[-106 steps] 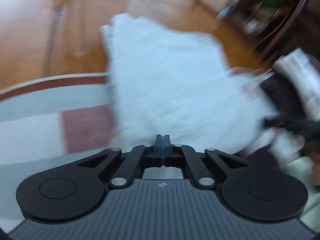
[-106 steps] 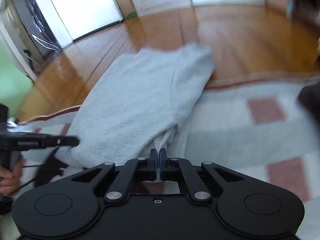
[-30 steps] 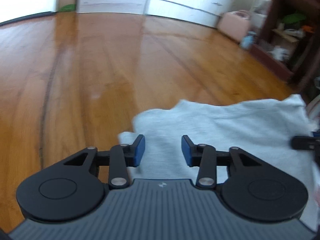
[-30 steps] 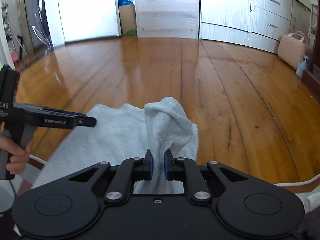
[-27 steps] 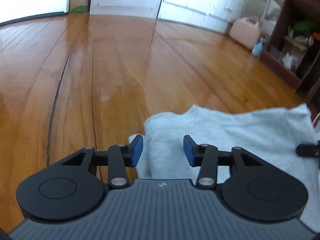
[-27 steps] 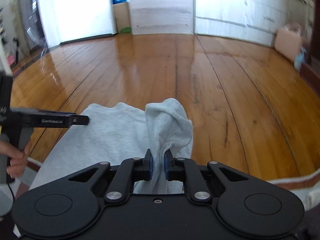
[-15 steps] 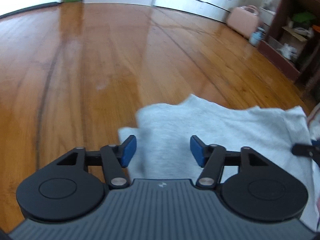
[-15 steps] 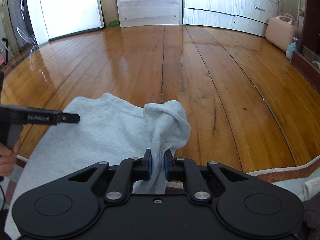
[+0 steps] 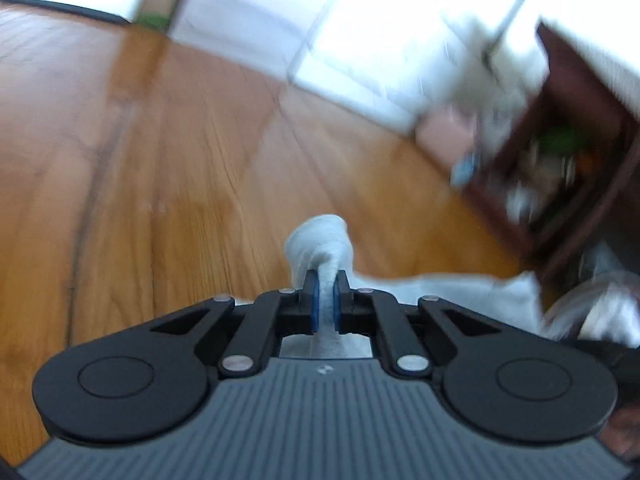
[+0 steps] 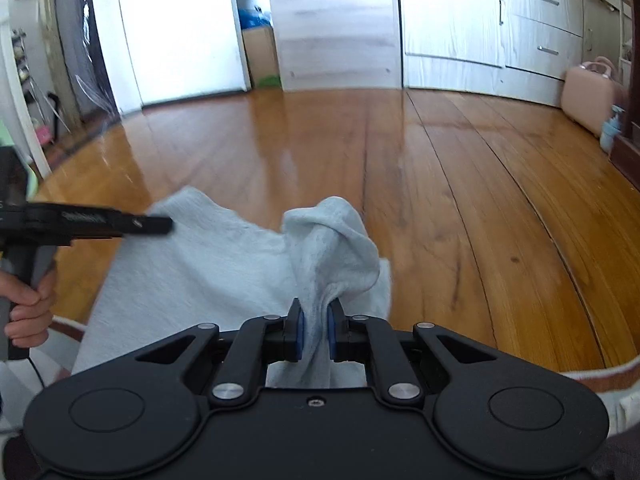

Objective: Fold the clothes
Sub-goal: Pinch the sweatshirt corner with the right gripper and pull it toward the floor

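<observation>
The right gripper [image 10: 314,328] and the left gripper [image 9: 325,300] each pinch a bunched corner of a pale grey garment [image 10: 224,264], which drapes toward the wooden floor [image 10: 440,184]; white cabinets [image 10: 500,28] stand beyond.

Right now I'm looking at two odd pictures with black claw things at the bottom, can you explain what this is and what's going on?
Those claws are hand-held grippers, one in each of a person's hands, each with a camera looking along its two fingers. One picture comes from the left gripper, the other from the right gripper. Both are shut on a light grey garment, pinching a bunched corner each. The garment hangs above a wooden floor. In the right picture you also see the person's left hand holding the other gripper.
</observation>
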Available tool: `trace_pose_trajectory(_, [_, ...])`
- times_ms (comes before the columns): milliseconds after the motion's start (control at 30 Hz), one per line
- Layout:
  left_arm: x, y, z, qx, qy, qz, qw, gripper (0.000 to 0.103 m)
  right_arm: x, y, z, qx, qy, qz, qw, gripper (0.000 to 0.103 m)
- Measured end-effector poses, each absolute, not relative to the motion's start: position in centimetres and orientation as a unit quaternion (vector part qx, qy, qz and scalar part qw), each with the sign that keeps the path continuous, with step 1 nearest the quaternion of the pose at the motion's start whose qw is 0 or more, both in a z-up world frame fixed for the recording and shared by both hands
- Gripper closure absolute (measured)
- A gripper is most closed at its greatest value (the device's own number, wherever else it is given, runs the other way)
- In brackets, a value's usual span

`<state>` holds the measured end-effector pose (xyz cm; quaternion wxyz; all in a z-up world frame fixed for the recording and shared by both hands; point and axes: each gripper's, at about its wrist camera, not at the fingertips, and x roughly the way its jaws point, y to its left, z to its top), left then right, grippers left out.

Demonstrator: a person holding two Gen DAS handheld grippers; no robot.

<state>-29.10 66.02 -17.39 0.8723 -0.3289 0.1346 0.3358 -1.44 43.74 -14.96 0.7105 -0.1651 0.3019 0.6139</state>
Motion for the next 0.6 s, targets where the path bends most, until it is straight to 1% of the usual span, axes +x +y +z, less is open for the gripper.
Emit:
trace_pose_trajectory(33, [-29.5, 65.7, -17.1, -0.324, 0.131, 0.355, 0.867, 0.096, -1.2, 43.9, -14.8, -0.160, 0.303, 0.616, 0.710, 0.091])
trace_pose_trajectory(67, [-28.9, 65.6, -17.5, -0.308, 0.159, 0.375, 0.860, 0.096, -0.9, 44.2, -14.8, -0.155, 0.306, 0.616, 0.709, 0.090])
trace_pose_trajectory(100, [-28.0, 65.7, -18.4, -0.299, 0.198, 0.385, 0.850, 0.094, -0.5, 44.8, -15.2, -0.156, 0.318, 0.611, 0.708, 0.086])
trace_pose_trajectory(133, [-27.2, 65.9, -19.4, -0.290, 0.238, 0.394, 0.839, 0.090, 0.0, 45.5, -15.9, -0.164, 0.336, 0.599, 0.708, 0.073])
trace_pose_trajectory(167, [-26.5, 66.0, -20.3, -0.286, 0.271, 0.403, 0.826, 0.087, 0.5, 46.2, -16.7, -0.181, 0.353, 0.579, 0.713, 0.067])
trace_pose_trajectory(200, [-26.6, 66.0, -21.0, -0.301, 0.286, 0.413, 0.811, 0.081, 0.8, 46.9, -17.5, -0.201, 0.367, 0.552, 0.721, 0.065])
trace_pose_trajectory(233, [-27.0, 65.9, -21.5, -0.318, 0.291, 0.419, 0.799, 0.079, 1.0, 47.2, -18.1, -0.216, 0.376, 0.527, 0.731, 0.065])
trace_pose_trajectory(267, [-28.0, 65.3, -21.5, -0.340, 0.262, 0.411, 0.804, 0.077, 1.0, 46.9, -18.3, -0.213, 0.377, 0.513, 0.741, 0.065])
trace_pose_trajectory(333, [-29.4, 63.5, -21.2, -0.362, 0.221, 0.379, 0.823, 0.055, 0.6, 45.6, -18.1, -0.189, 0.377, 0.504, 0.754, 0.063])
trace_pose_trajectory(367, [-29.8, 62.4, -21.1, -0.361, 0.216, 0.364, 0.831, 0.054, 0.2, 44.7, -17.7, -0.169, 0.380, 0.510, 0.753, 0.063])
trace_pose_trajectory(467, [-29.1, 59.2, -21.6, -0.311, 0.283, 0.347, 0.838, 0.054, -1.2, 41.3, -16.8, -0.114, 0.396, 0.556, 0.722, 0.062])
trace_pose_trajectory(533, [-28.9, 57.4, -22.6, -0.292, 0.328, 0.347, 0.829, 0.057, -2.8, 39.6, -17.1, -0.131, 0.411, 0.584, 0.688, 0.062])
trace_pose_trajectory(567, [-29.1, 56.5, -23.1, -0.287, 0.345, 0.352, 0.821, 0.057, -3.6, 38.9, -17.6, -0.155, 0.411, 0.586, 0.681, 0.063])
trace_pose_trajectory(600, [-29.4, 55.8, -23.0, -0.290, 0.348, 0.361, 0.815, 0.057, -4.1, 38.2, -18.2, -0.174, 0.406, 0.580, 0.684, 0.065])
